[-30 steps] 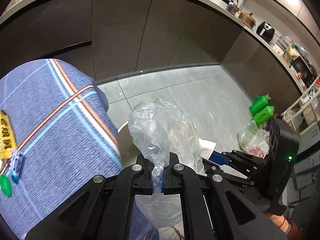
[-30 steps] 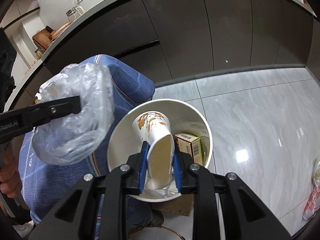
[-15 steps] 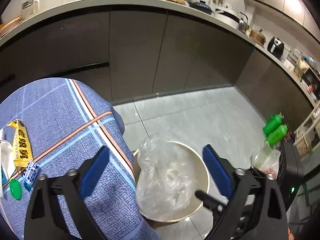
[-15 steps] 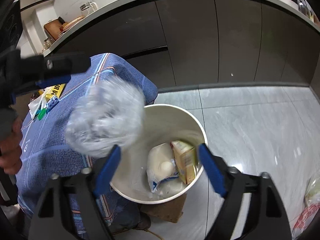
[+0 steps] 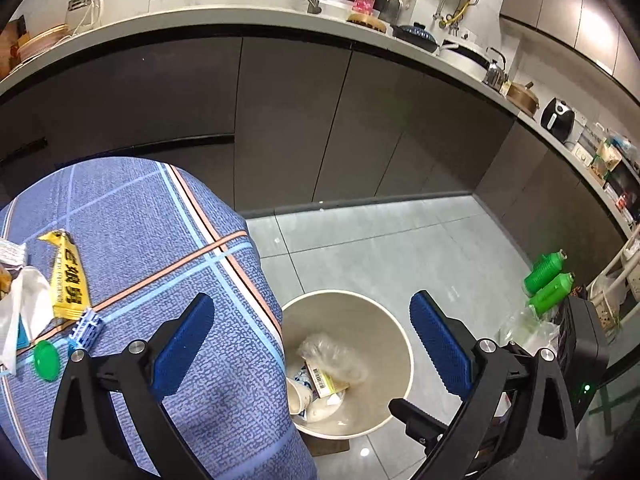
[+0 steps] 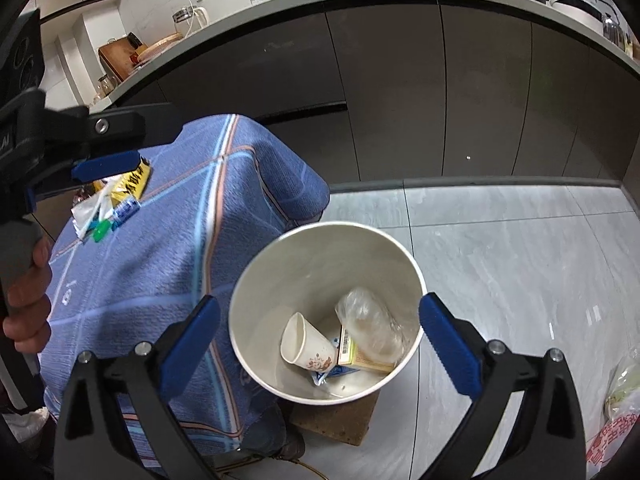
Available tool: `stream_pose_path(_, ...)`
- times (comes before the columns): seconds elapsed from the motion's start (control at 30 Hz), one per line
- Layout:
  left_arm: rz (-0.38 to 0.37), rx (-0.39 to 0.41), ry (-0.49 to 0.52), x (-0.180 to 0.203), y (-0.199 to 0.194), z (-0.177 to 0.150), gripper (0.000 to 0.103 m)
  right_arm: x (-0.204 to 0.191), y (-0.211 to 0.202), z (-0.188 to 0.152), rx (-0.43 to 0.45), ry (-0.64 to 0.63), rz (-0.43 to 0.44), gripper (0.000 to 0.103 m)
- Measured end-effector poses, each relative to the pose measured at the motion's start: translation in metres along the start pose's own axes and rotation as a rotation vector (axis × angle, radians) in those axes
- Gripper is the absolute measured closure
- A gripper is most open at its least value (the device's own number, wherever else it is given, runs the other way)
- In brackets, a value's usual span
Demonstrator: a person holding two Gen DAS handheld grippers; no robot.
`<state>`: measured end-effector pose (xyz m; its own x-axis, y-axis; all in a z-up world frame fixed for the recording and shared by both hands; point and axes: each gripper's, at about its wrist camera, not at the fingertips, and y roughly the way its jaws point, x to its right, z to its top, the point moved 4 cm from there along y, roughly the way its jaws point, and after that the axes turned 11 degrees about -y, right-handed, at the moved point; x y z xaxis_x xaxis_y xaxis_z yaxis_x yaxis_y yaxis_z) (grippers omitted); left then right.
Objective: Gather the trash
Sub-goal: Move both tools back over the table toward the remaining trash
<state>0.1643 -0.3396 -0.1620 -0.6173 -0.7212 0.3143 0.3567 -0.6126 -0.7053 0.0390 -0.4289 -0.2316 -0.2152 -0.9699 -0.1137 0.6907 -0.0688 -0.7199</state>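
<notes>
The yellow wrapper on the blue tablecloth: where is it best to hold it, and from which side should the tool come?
Probably the yellow wrapper is best taken at its bare far tip, from above with the open left tool. It lies flat on the tablecloth, and its near end touches the small striped packet.

In the bin, the carton lies half under the clear plastic bag. At nine o'clock, a white wrapper is cut off by the left wrist view's edge; its print is unreadable.
</notes>
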Motion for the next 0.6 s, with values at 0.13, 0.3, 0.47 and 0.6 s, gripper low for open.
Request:
stream_pose_path(0.13,0.002,0.025,-0.012,-0.004,-0.025,0.003,0.008,-0.007,-0.015,0.009,0.031,-0.006,-0.002,0.003)
stream_pose_path(0.3,0.054,0.031,-0.081,-0.034,-0.056,-0.003,0.008,-0.022,-0.036,0.018,0.066,-0.049,0.007,0.003)
stream_pose_path(0.47,0.144,0.035,-0.180,-0.087,-0.088,-0.020,0.008,-0.045,-0.047,0.022,0.069,-0.106,0.014,0.003)
stream_pose_path(0.6,0.208,0.046,-0.266,-0.126,-0.113,-0.038,0.008,-0.066,-0.052,0.028,0.080,-0.124,0.030,0.003)
